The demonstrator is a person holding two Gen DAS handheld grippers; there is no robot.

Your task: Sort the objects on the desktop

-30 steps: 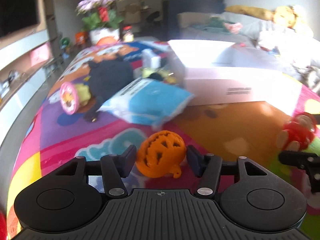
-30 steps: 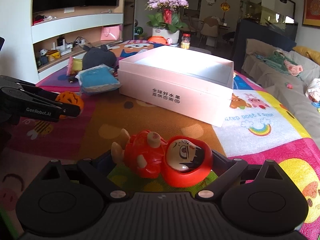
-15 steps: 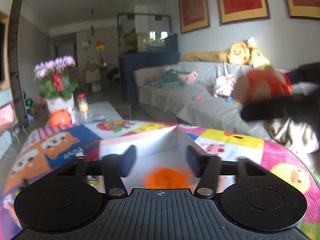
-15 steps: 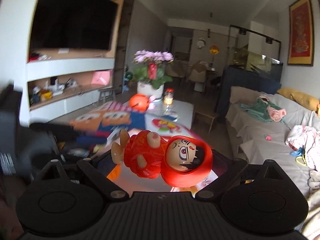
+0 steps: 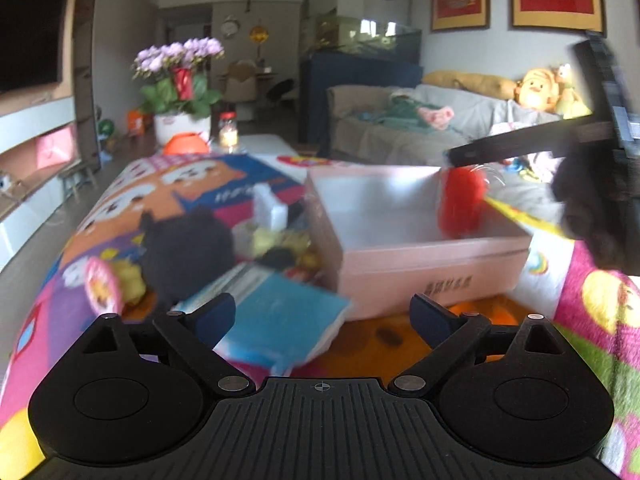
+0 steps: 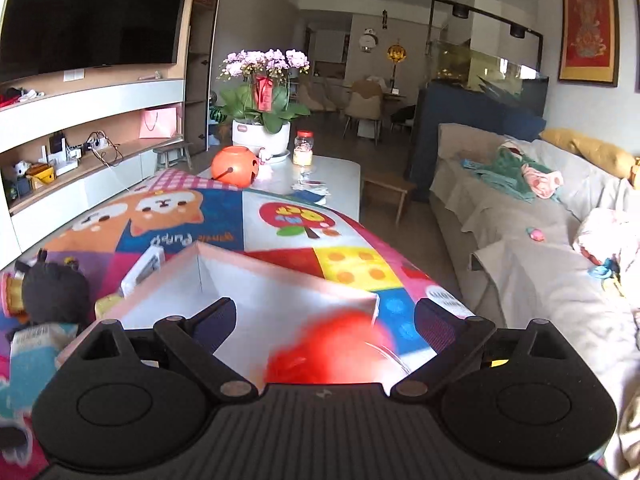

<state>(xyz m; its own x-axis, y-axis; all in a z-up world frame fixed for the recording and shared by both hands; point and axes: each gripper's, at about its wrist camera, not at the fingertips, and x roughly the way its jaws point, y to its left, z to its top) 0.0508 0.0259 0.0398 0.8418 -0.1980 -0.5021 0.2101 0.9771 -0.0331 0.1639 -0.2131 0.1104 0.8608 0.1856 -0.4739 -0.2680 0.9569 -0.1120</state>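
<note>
A living room with a sofa lies behind my tabletop, which wears a bright cartoon cloth and carries an open pink box. My left tool has nothing between its jaws as they swing wide apart, aimed at a blue packet beside the box. My right tool stands spread, pads clear of the blurred red doll, which is over the box interior, its long axis too smeared to judge.

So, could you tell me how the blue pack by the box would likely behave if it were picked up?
The blue pack looks soft and pillowy, so it probably sags and weighs little. Its wrapper seems smooth, maybe slippery. It lies flat, so rolling is unlikely.
</note>
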